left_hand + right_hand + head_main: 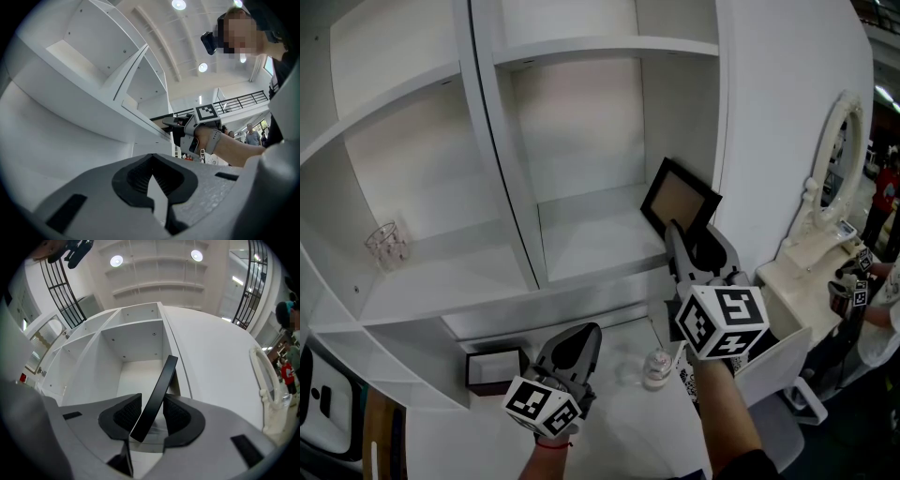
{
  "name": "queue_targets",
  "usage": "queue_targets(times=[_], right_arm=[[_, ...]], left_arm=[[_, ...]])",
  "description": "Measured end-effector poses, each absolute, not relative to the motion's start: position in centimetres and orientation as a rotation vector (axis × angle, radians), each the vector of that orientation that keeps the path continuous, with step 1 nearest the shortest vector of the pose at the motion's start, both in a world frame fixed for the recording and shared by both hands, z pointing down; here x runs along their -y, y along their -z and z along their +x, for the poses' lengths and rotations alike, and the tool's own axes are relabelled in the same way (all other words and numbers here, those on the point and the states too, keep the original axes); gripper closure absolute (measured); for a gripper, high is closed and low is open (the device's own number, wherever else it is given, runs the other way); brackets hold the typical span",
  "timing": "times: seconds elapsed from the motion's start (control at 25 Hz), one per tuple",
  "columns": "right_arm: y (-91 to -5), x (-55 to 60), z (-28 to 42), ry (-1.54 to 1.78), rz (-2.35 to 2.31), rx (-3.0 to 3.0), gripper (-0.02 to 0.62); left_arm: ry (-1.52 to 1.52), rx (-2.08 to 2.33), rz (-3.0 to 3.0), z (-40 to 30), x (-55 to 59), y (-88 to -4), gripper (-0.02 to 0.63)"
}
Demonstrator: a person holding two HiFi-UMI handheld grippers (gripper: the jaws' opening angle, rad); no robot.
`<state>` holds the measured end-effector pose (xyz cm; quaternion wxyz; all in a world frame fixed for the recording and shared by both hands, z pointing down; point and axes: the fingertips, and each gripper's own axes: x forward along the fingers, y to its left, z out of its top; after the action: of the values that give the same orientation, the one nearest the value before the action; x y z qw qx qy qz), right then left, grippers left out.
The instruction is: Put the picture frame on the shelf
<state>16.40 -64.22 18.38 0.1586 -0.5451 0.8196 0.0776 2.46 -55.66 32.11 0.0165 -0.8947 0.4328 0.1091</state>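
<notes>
- Picture frame (680, 200): black border, tan-brown panel.
- Shelf (591, 234): plain white.
- Right gripper (689, 242) and left gripper (579, 339): grey bodies, black ribbed pads.
- Marker cubes (722, 321): white, with black square patterns.
- Glass (384, 246): clear, faint reddish print.
- Mirror (836, 155): cream frame.

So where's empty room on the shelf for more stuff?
Left compartment: bare from the glass cup to the divider. Right compartment: bare from the divider to the picture frame; its right corner is crowded by frame and right hand-held gripper.

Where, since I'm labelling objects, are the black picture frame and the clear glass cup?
Black rectangular picture frame (680, 200): head view, its tan centre panel.
Clear glass cup (384, 247): head view, its side wall.
</notes>
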Motion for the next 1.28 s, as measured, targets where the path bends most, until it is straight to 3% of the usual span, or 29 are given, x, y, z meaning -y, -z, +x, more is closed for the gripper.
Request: queue_targets(times=[0.56,1.28], right_arm=[[-19.5,62.8,16.7,-0.233,-1.55,-2.342,0.433],[-22.8,60.4,17.1,-0.18,-1.483,-2.431,0.428]], left_arm=[[-0.341,-1.36,-2.779,2.3,55.4,-32.4,0.603],[-0.339,-1.424,-2.746,2.1,54.8,-33.0,0.603]])
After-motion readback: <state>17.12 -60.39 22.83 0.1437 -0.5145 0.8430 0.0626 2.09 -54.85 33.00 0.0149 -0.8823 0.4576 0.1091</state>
